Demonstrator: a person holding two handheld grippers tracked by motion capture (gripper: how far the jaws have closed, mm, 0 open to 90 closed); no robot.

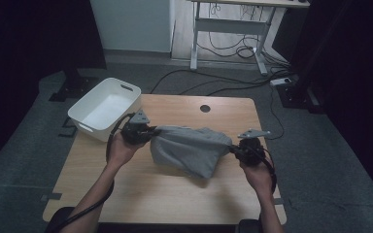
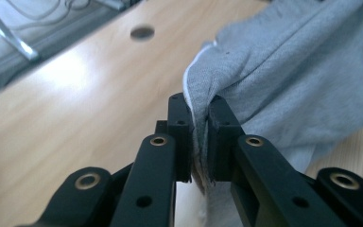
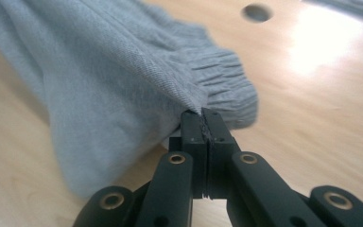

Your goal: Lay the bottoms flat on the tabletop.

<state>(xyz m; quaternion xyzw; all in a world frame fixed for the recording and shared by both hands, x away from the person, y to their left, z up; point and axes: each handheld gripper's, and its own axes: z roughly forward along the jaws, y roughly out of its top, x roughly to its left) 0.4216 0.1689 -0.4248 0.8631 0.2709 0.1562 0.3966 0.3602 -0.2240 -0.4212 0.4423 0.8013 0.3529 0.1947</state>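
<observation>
Left tool [image 1: 151,132] clamped on one end of the grey garment [image 1: 188,149], right tool [image 1: 232,149] clamped tight on the other; garment stretched between them over the table [image 1: 126,194], lower edge probably brushing it, white bin [image 1: 105,108] at far left

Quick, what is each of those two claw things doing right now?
Left gripper: closed, holding an edge of the grey garment.
Right gripper: closed, holding the garment's other end.
</observation>
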